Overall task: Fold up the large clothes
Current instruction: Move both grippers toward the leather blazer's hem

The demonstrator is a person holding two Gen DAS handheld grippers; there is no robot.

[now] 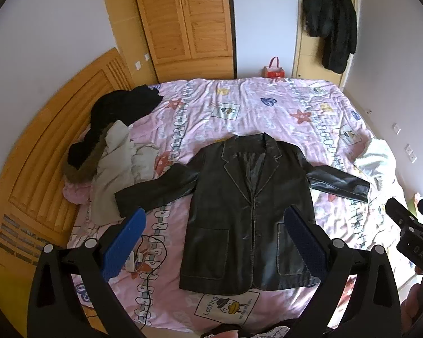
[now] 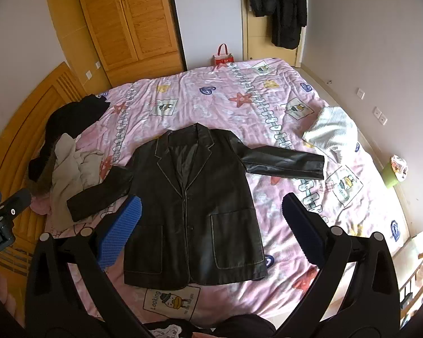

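Observation:
A black leather jacket [image 1: 239, 211] lies flat, front up, on the pink patterned bed cover [image 1: 239, 104], both sleeves spread out sideways. In the right wrist view the same jacket [image 2: 189, 211] fills the middle of the bed cover [image 2: 225, 98]. My left gripper [image 1: 215, 222] hangs open above the jacket's lower half, blue pads wide apart, nothing between them. My right gripper [image 2: 211, 217] is also open, held above the jacket's hem and pocket area without touching it. Each gripper shows at the edge of the other's view.
A heap of black and beige clothes [image 1: 112, 146] lies at the bed's left by the wooden headboard [image 1: 42, 155]. A white blanket [image 2: 332, 129] sits at the right edge. A cable [image 1: 149, 253] lies on the cover. Wardrobe [image 1: 183, 19], hanging dark coats [image 1: 332, 19] and a red bag [image 1: 273, 70] stand beyond.

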